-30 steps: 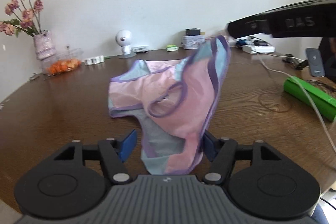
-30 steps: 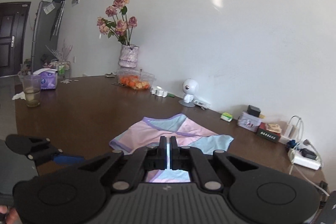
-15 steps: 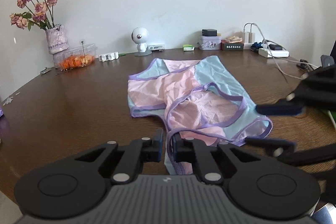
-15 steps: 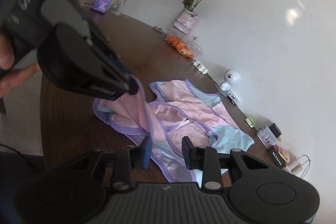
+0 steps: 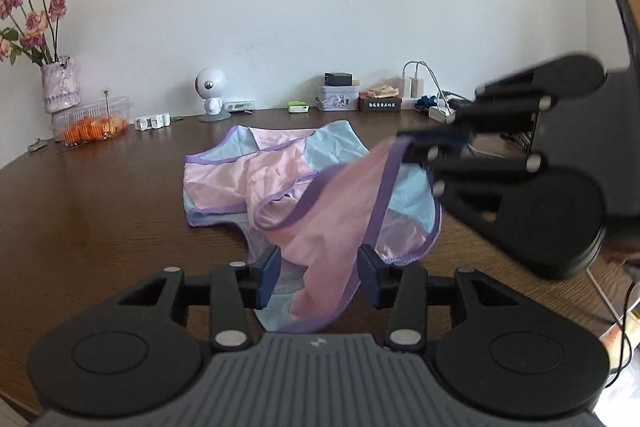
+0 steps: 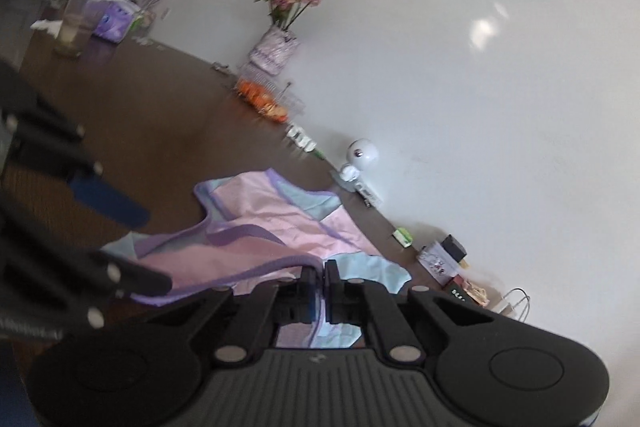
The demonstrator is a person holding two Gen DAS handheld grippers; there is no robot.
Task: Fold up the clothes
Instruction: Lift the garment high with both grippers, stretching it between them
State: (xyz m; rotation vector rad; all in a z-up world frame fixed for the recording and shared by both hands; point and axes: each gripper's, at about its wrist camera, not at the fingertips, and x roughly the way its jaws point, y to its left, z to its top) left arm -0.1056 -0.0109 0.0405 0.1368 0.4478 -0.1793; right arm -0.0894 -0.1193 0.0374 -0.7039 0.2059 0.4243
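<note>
One garment [image 5: 256, 183], pink and blue with purple trim, lies mid-table [image 5: 88, 211]; bare wood surrounds it. Your right gripper [image 6: 319, 291] pinches its lifted purple edge. Your left gripper [image 5: 316, 277] gapes wide, the raised fabric draped between its fingers.

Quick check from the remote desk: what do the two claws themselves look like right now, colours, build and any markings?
Both alike: left claw and right claw have black linkage arms with silver rivets, blue finger pads, round black side discs and a ribbed grey body bearing a small logo. No cables or sleeves visible.
</note>
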